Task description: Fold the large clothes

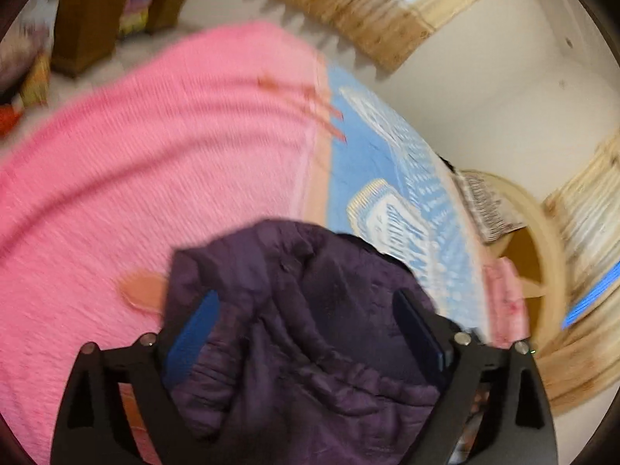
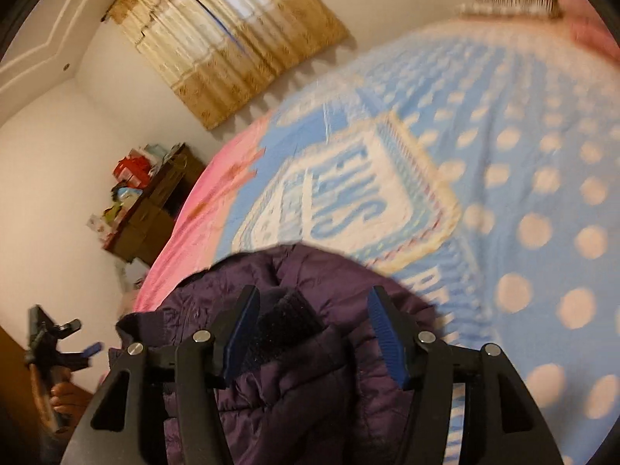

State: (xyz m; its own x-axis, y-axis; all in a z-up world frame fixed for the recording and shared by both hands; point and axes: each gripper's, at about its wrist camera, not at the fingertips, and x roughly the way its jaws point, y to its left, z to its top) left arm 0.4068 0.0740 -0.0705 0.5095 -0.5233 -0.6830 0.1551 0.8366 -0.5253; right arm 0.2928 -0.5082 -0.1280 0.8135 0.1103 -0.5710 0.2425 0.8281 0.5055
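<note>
A dark purple quilted jacket (image 1: 306, 325) lies bunched on the bed, right under both grippers. My left gripper (image 1: 306, 310) is open, its blue pads spread wide with jacket fabric bulging between them. In the right wrist view the jacket (image 2: 302, 379) fills the lower middle, with a dark knit cuff or collar (image 2: 286, 321) between the pads. My right gripper (image 2: 314, 310) is open around that fabric. The left gripper (image 2: 58, 348) also shows at the far left of the right wrist view, held in a hand.
The bed carries a pink blanket (image 1: 155, 162) and a blue dotted blanket with a white crest (image 2: 503, 178). A brown wooden cabinet (image 2: 151, 213) with clutter stands by the wall. Beige curtains (image 2: 232, 38) hang behind. A round wooden stool (image 1: 531, 255) stands beside the bed.
</note>
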